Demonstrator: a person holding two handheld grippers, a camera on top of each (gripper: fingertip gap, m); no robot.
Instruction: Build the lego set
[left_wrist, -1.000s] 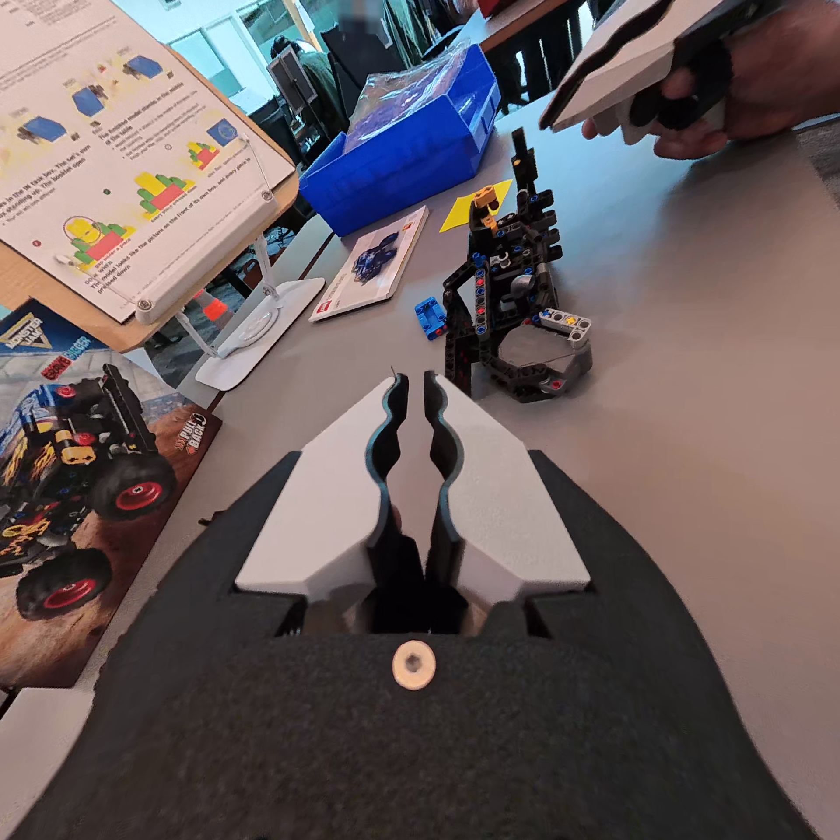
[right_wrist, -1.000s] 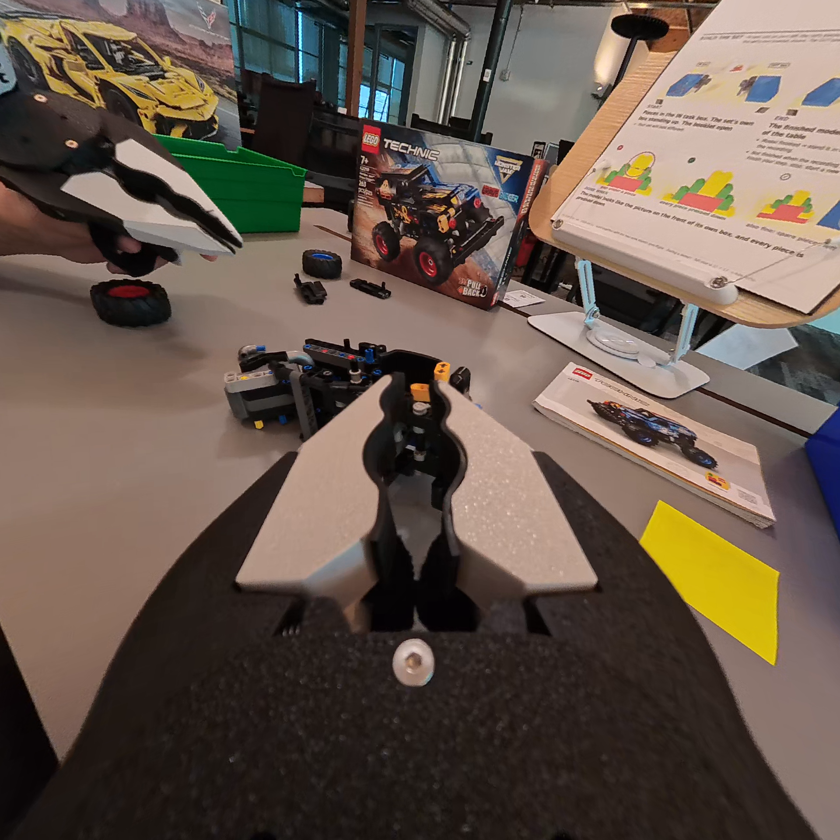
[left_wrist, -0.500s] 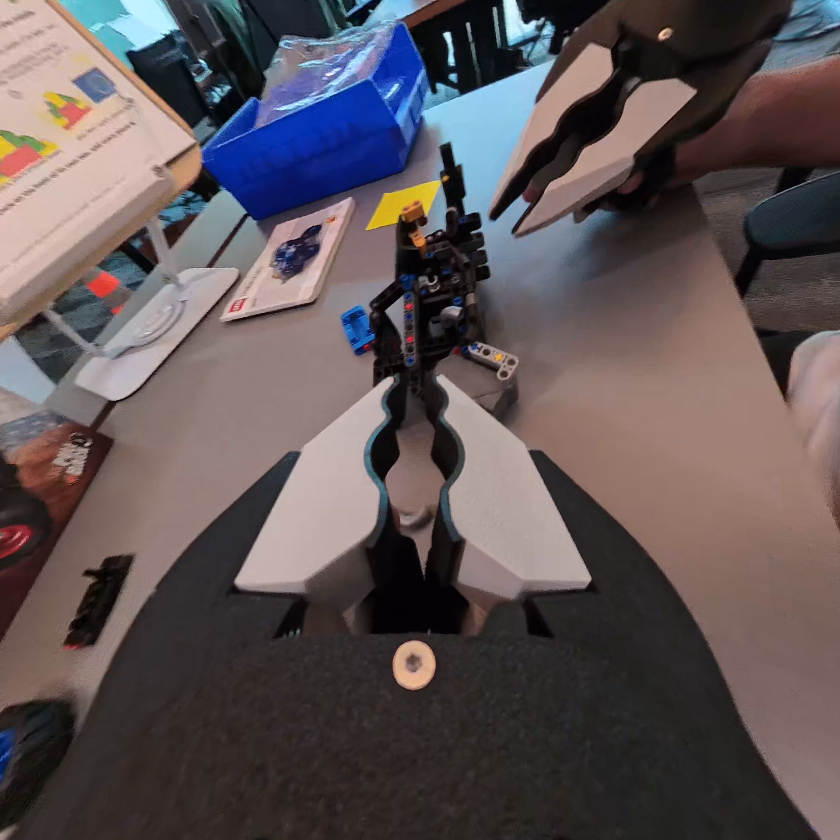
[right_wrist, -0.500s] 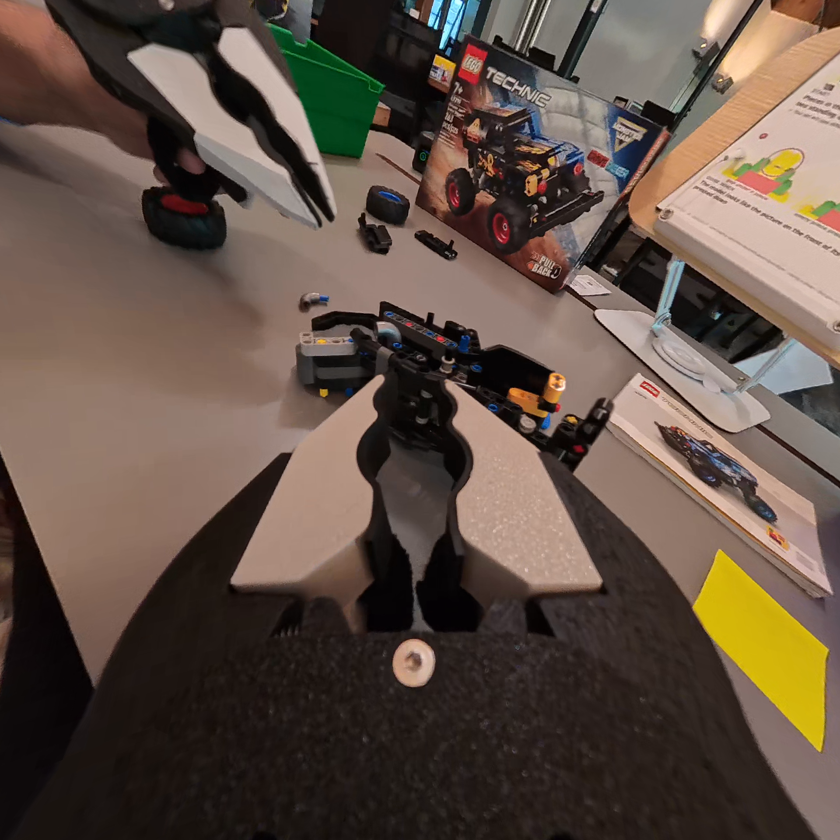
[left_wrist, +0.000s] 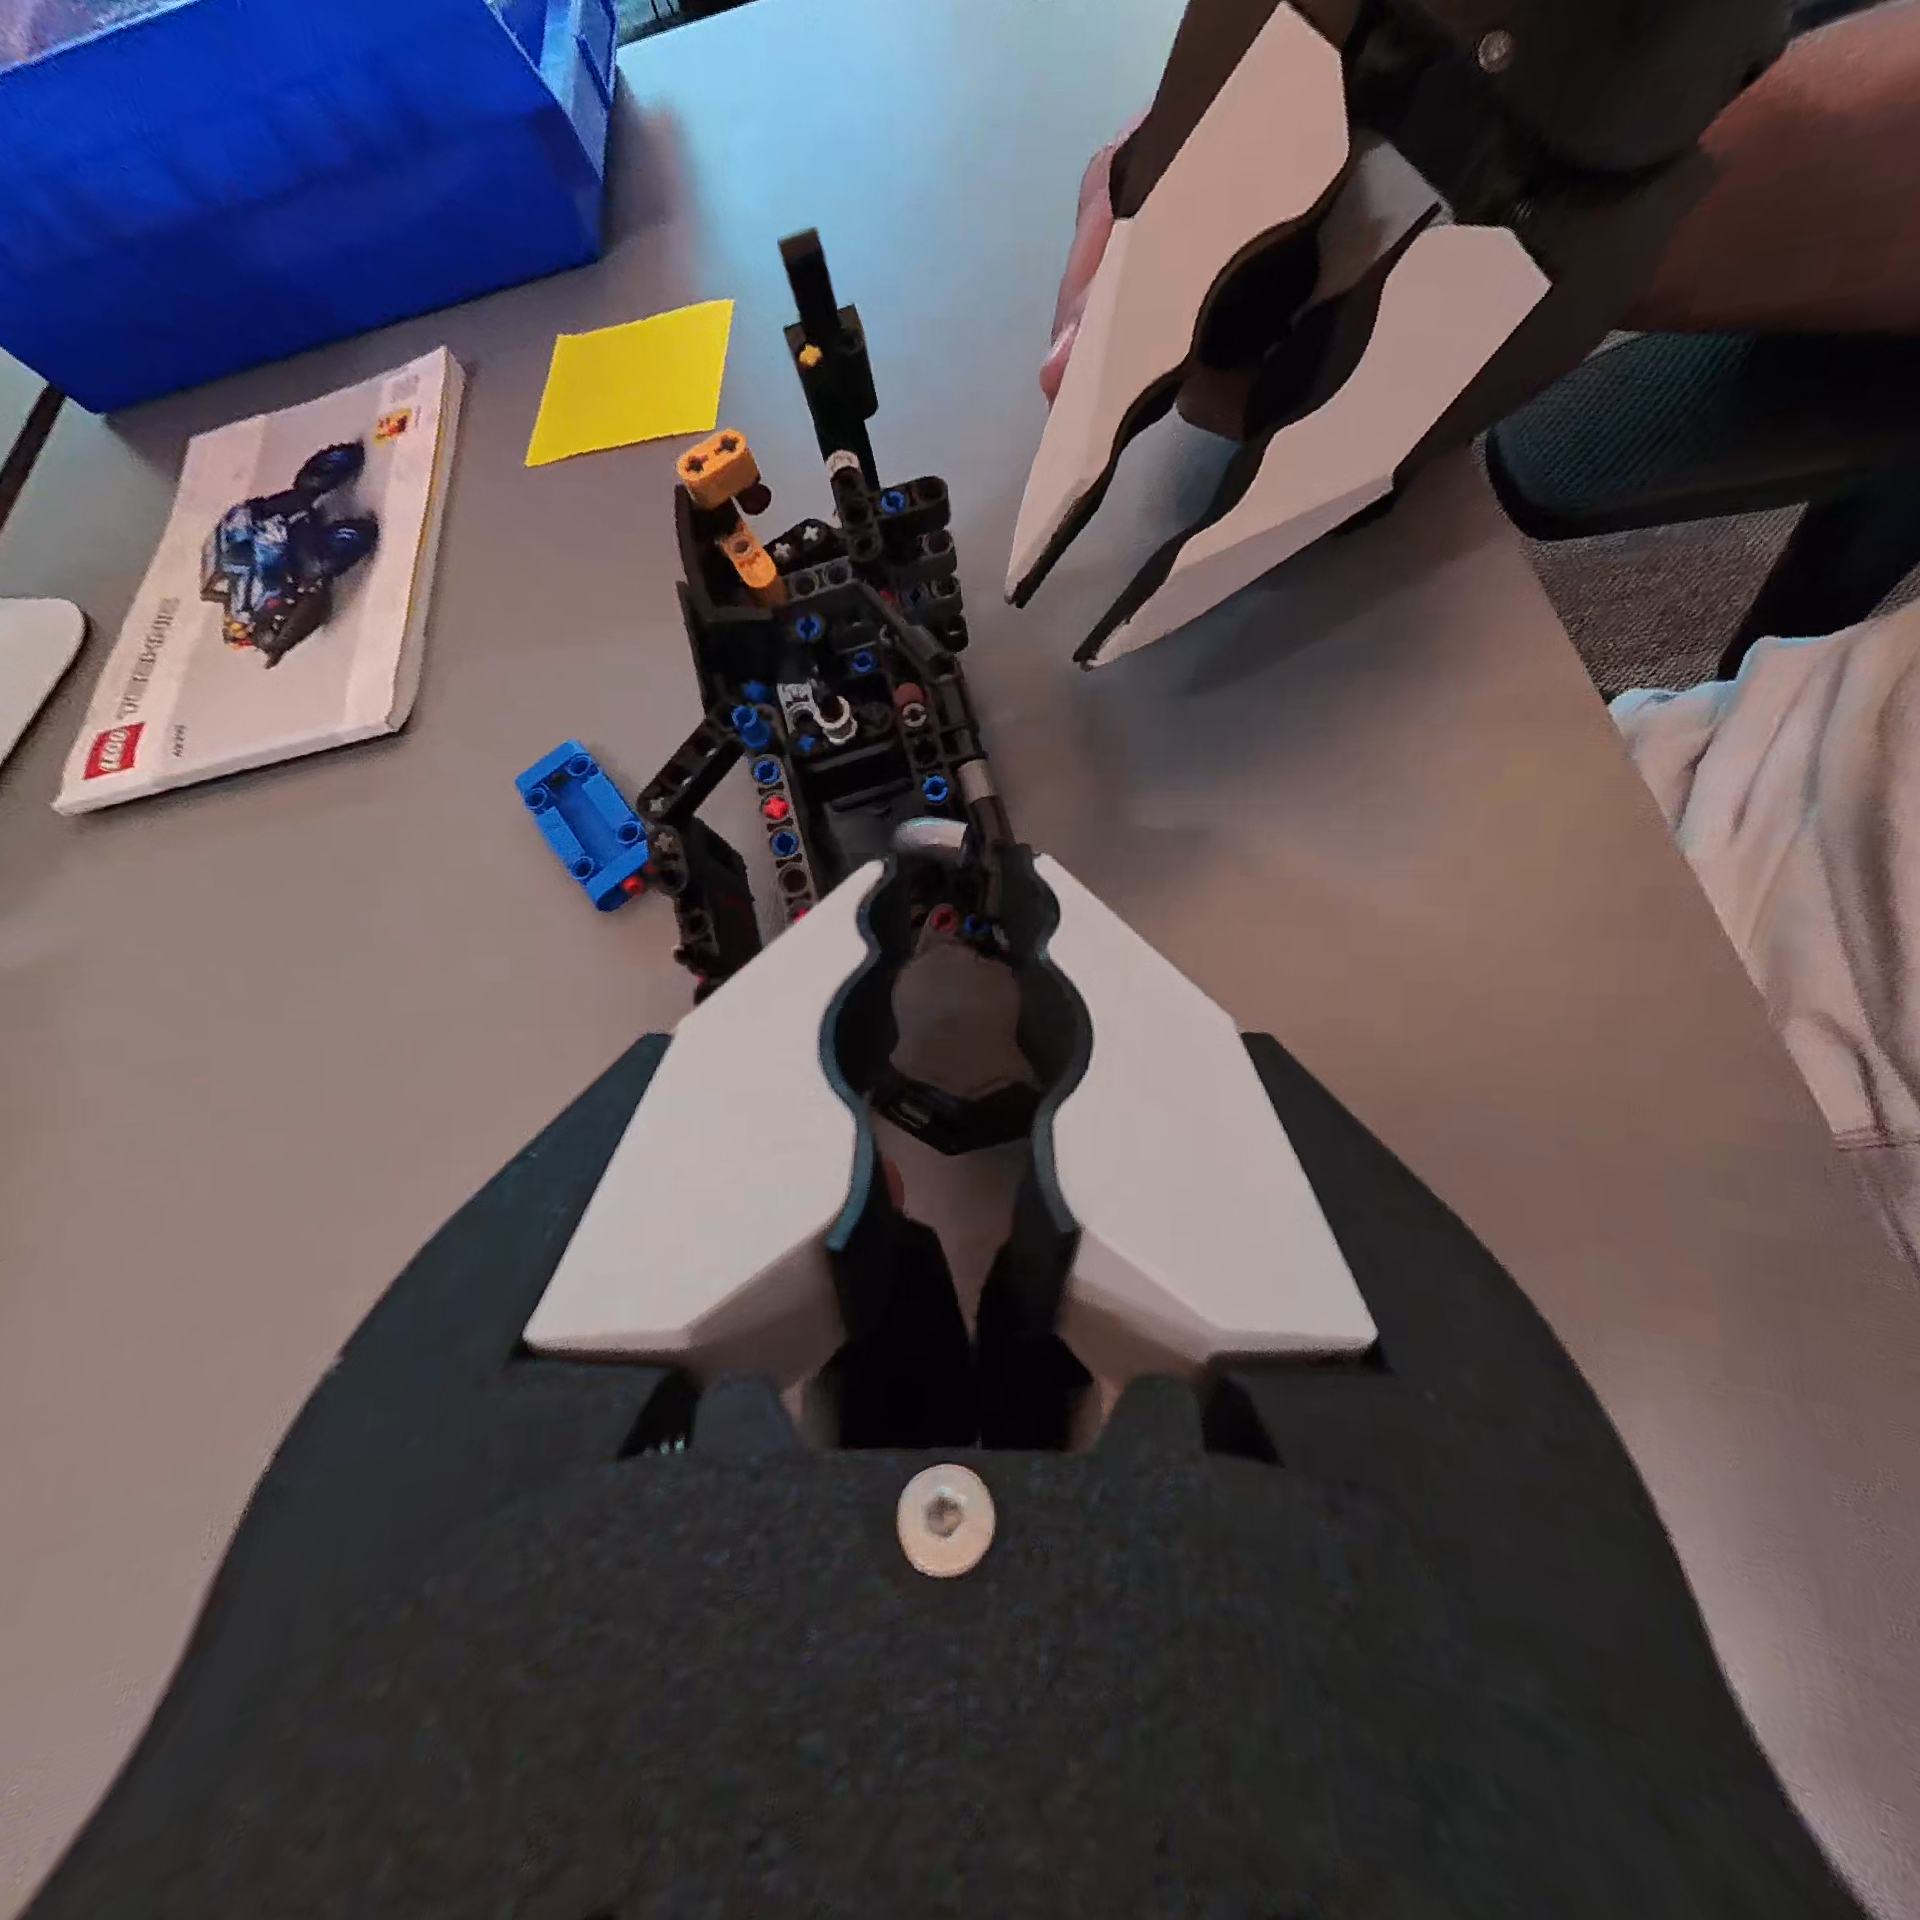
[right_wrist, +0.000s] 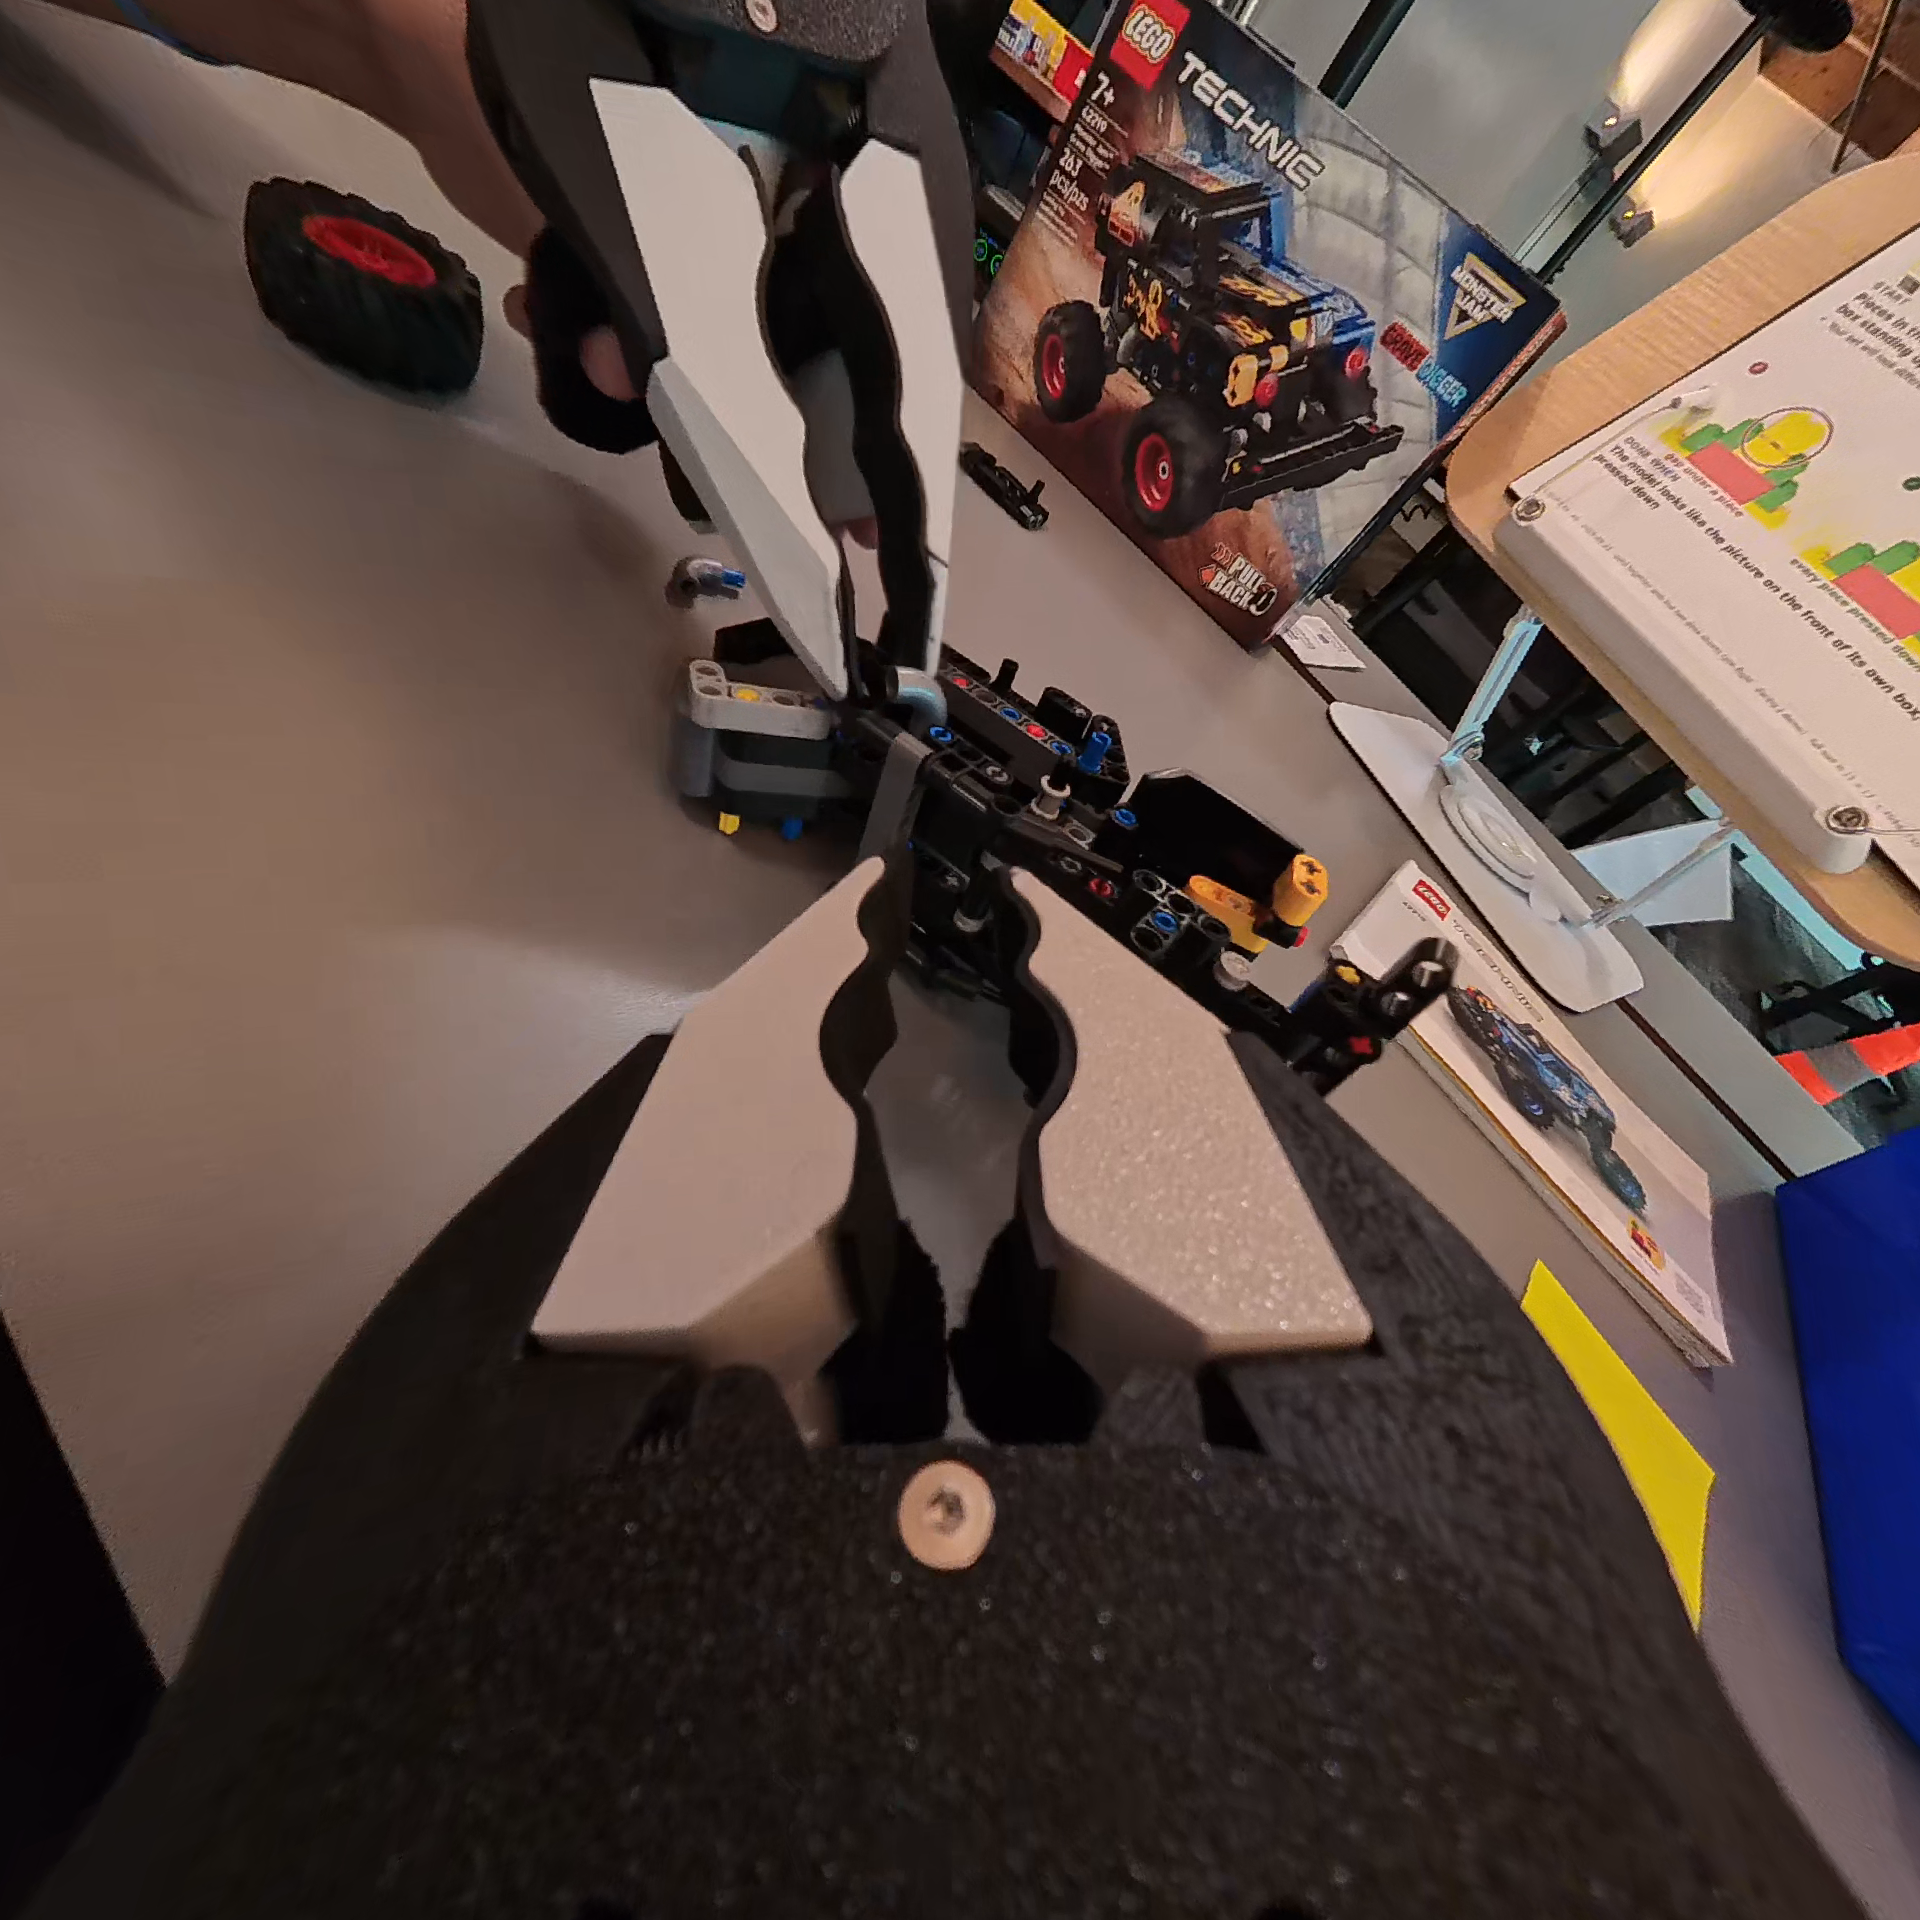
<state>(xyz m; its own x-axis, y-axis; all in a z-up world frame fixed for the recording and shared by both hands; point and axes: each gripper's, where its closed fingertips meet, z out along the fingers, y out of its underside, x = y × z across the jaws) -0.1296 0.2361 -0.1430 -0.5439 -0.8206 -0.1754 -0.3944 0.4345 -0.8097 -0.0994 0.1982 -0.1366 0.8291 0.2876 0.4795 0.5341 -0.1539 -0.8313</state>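
A partly built black brick chassis (left_wrist: 831, 665) with blue pins, an orange part and a grey block at one end lies on the grey table (left_wrist: 1299, 935); it also shows in the right wrist view (right_wrist: 1039, 769). My left gripper (left_wrist: 951, 883) is open, its tips straddling the chassis's grey end from above; the right wrist view shows it (right_wrist: 883, 665) reaching down onto that end. My right gripper (right_wrist: 945, 883) is open and empty, just short of the chassis's middle. In the left wrist view it (left_wrist: 1049, 629) hovers beside the chassis's right side.
A loose blue brick piece (left_wrist: 582, 821), a booklet (left_wrist: 270, 582), a yellow note (left_wrist: 634, 379) and a blue bin (left_wrist: 291, 177) lie left. A red-hubbed wheel (right_wrist: 364, 281), small loose parts (right_wrist: 1003, 483), the toy box (right_wrist: 1247, 312) and an instruction stand (right_wrist: 1714, 520) show beyond. The table edge (left_wrist: 1558, 623) is right. Across from one pair of fingers to the other is roughly 6 cm.
Both grippers have moved in on the chassis. My left gripper has tilted down over its grey end and opened wider. My right gripper has come close to the chassis's side.
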